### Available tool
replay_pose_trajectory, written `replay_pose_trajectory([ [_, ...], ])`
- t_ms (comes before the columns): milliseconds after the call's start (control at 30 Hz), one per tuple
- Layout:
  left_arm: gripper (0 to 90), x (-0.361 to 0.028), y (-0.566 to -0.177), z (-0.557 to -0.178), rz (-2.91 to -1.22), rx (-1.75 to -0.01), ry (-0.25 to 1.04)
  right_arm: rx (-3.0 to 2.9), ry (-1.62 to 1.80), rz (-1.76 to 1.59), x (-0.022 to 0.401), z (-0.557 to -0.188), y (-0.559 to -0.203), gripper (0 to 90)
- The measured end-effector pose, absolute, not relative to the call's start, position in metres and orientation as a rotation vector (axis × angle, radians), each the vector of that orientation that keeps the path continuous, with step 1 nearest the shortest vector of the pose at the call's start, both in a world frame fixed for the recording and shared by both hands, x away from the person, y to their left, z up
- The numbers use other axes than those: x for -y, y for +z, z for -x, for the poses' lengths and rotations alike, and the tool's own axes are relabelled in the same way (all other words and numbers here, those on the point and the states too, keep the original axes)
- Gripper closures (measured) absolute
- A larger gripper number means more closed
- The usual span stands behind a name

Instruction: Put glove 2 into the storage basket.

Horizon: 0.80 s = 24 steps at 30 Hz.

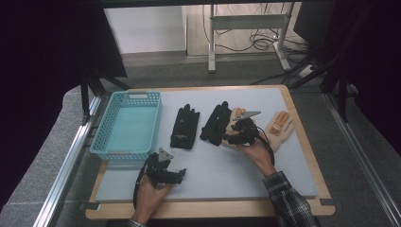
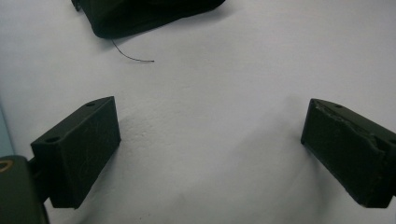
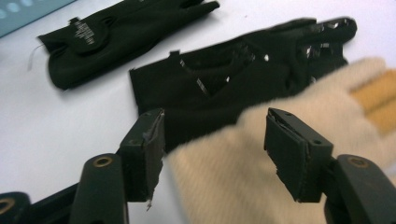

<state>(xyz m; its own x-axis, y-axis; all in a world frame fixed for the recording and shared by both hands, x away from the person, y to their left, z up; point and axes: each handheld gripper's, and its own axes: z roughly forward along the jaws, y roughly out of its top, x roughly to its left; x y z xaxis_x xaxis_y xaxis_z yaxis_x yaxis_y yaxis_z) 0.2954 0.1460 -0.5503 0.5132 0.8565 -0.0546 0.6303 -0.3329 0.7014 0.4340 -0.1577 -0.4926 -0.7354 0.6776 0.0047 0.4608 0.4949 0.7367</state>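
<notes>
Two black gloves [image 1: 185,127] [image 1: 215,124] lie at twelve o'clock of the pale grey mat [image 1: 213,175]; cream gloves [image 1: 280,130] with orange fingers at two o'clock; turquoise basket [image 1: 126,124] at ten; plaid sleeve [image 1: 288,201] at five.

The person's right forearm wears a dark plaid sleeve [image 1: 289,201]. Each hand grips a black tool: the left gripper [image 1: 181,174] and right gripper [image 1: 228,136] each carry a grey three-cornered plate and trail a black cable. The blocky jaw pads look scuffed, perhaps chipped, with brass-coloured pivots.
</notes>
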Motion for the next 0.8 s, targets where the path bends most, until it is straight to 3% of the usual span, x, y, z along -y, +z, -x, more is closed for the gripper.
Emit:
replay_pose_trajectory([
  [167, 4.8, -0.146, -0.55, -0.295, -2.076, -1.209, 0.428, -2.45, 1.061, -0.965, 0.144, -0.455, -0.493, 39.5],
  [433, 4.8, -0.146, -0.55, -0.295, -2.074, -1.209, 0.428, -2.418, 1.011, -1.023, 0.122, -0.49, -0.502, 23.8],
  [633, 4.8, -0.146, -0.55, -0.295, -2.082, -1.206, 0.428, -2.41, 0.85, -1.045, 0.11, -0.512, -0.519, 22.8],
  [800, 4.8, -0.146, -0.55, -0.295, -2.081, -1.206, 0.429, -2.414, 0.88, -1.108, 0.111, -0.514, -0.522, 52.5],
])
